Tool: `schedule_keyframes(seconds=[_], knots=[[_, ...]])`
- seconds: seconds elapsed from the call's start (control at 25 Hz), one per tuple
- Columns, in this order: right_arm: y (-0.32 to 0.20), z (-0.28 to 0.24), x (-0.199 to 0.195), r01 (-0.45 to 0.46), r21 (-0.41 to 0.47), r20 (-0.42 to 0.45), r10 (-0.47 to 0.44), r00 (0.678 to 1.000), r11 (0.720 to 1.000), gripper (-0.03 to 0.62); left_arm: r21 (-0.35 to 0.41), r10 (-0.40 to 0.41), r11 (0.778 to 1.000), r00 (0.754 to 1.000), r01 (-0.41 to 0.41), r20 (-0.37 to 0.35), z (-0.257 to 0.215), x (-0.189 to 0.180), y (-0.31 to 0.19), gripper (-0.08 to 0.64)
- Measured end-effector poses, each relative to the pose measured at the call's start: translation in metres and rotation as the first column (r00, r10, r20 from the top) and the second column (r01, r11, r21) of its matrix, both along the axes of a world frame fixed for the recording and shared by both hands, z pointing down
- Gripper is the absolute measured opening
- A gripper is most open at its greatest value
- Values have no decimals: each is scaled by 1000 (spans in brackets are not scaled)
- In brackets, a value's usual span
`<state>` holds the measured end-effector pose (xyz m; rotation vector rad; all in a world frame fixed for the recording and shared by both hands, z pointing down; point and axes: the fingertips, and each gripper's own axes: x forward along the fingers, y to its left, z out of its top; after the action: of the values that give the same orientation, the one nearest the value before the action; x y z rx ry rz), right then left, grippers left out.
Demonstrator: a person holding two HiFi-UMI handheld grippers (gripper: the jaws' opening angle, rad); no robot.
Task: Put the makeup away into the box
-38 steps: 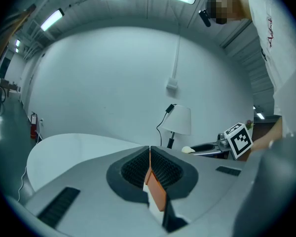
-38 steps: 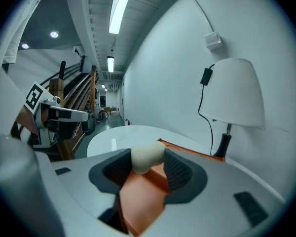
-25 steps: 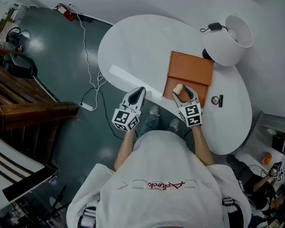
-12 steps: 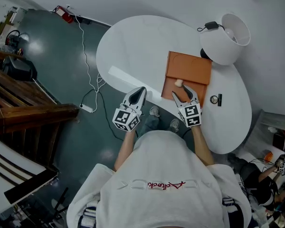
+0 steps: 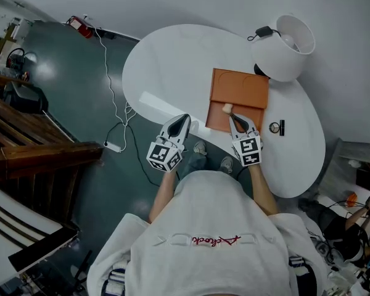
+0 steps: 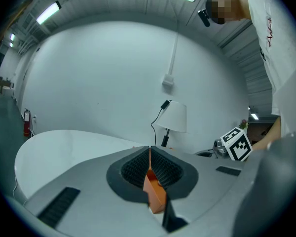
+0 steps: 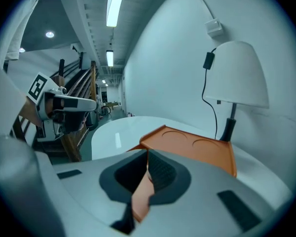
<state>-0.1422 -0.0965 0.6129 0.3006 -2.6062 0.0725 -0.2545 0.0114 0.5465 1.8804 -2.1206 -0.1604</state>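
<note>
Currently, one beige makeup piece (image 5: 227,108) lies in the near end of the orange box (image 5: 243,85), right gripper (image 5: 234,119) just closing empty beside it, left gripper (image 5: 184,117) pressed together empty, round compact (image 5: 275,128) right of the box outstanding.

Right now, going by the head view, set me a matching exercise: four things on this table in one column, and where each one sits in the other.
Things:
1. lamp
2. orange box
3. beige makeup piece
4. small round item

Places:
A. inside the box, at its near end
B. on the bare table, just right of the box
C. standing at the table's far side
D. mid-table, directly in front of the lamp

Pairs: 1-C; 2-D; 3-A; 4-B
</note>
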Motion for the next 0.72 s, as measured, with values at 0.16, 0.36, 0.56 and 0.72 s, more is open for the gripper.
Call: schedule_keyframes(seconds=[0.16,0.36,0.56,0.72], knots=[[-12,-9,16,-62,7,15,62,998,998,25,9,54,999,999,-54,0,-4,12,-16,15],[-42,-17,68,-207,22,21,207,978,978,23,25,186,982,983,-186,-3,-9,50,-57,15],[-72,-21,145,-393,32,20,393,919,919,23,43,353,935,936,-352,-3,-12,106,-105,15],[-84,-24,205,-522,35,23,522,853,852,23,53,475,879,880,-475,0,-16,155,-135,15]])
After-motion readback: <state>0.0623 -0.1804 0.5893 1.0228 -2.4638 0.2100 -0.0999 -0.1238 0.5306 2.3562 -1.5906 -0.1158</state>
